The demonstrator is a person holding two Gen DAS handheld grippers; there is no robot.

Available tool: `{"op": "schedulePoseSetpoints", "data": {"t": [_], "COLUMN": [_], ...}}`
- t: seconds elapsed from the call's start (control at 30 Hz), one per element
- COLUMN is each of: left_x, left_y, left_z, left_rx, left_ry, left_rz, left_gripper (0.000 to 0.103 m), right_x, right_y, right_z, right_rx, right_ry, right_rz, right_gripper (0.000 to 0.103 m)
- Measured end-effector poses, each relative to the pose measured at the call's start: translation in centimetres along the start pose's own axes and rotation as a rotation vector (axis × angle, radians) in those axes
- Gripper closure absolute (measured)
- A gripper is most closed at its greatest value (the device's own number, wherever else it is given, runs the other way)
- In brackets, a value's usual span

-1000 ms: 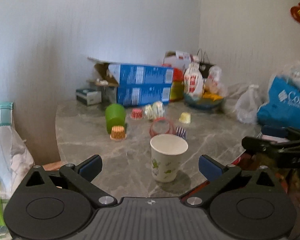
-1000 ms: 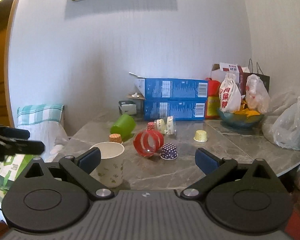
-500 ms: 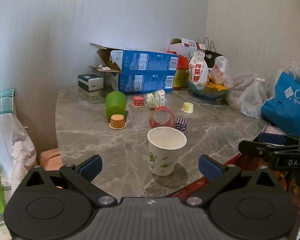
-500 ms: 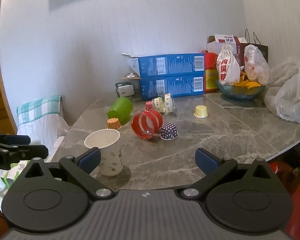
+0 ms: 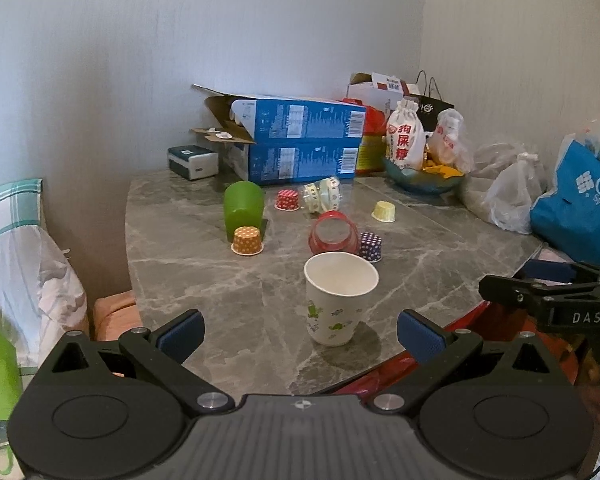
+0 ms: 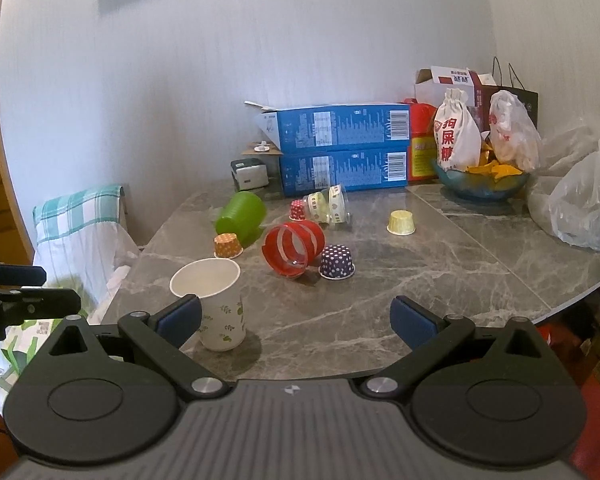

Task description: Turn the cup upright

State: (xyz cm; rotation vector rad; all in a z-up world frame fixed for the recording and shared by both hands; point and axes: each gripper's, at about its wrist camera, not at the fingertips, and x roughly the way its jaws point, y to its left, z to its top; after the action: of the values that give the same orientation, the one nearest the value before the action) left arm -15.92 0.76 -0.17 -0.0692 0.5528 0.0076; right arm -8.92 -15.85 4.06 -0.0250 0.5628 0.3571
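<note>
The paper cup (image 5: 339,298) is white with green prints, stands upright, mouth up, interior empty, near the front edge of the marble table (image 5: 196,264). Left gripper (image 5: 300,332) and right gripper (image 6: 296,316): fingers spread wide, holding nothing. A blue bowl (image 6: 480,186) contains yellow snacks.

Bare table (image 5: 204,280) lies left of the upright paper cup (image 5: 339,298); behind it, red cup (image 5: 334,236) and dotted liner (image 5: 371,246) crowd the far side.
</note>
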Motion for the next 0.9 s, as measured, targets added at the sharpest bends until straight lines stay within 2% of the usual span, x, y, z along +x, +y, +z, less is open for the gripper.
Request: {"op": "schedulePoseSetpoints", "data": {"t": [0.9], "left_x": [-1.3], "left_y": [-0.7], "left_z": [-0.1], "left_rx": [-0.005], "left_ry": [-0.010], "left_rz": [0.004], "left_gripper": [0.000], "right_x": [-0.4], "right_y": [0.1], "right_z": [0.1], "right_rx": [-0.005], "right_ry": [0.015], "right_rz": [0.018], "right_gripper": [0.002]}}
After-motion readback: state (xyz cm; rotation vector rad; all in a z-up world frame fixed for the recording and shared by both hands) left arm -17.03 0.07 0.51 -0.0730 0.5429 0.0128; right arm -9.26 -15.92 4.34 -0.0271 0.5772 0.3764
